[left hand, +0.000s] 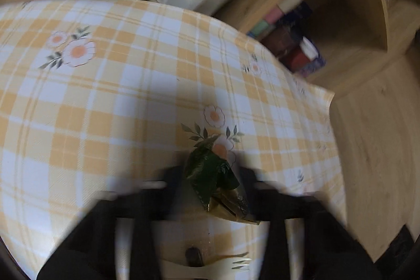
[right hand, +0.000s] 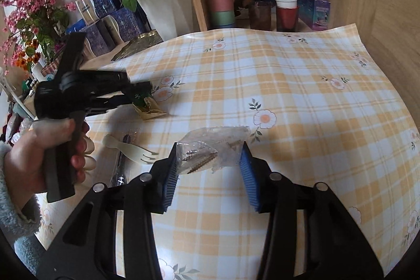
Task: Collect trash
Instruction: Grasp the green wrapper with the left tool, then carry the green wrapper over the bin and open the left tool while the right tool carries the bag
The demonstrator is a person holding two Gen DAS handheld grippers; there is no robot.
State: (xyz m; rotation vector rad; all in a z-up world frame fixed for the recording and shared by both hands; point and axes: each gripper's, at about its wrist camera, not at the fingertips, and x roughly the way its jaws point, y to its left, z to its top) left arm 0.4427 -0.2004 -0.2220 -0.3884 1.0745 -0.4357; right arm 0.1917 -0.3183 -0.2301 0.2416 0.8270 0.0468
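L gripper (left hand: 211, 181) pinches crumpled green-gold foil wrapper (left hand: 215, 183) off checked desk (left hand: 118, 96); R gripper (right hand: 210, 164) clamps clear crinkly plastic wrapper (right hand: 212, 146), both for binning.

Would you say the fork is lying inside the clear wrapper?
No, the fork lies bare on the tablecloth, left of the clear wrapper and apart from it.
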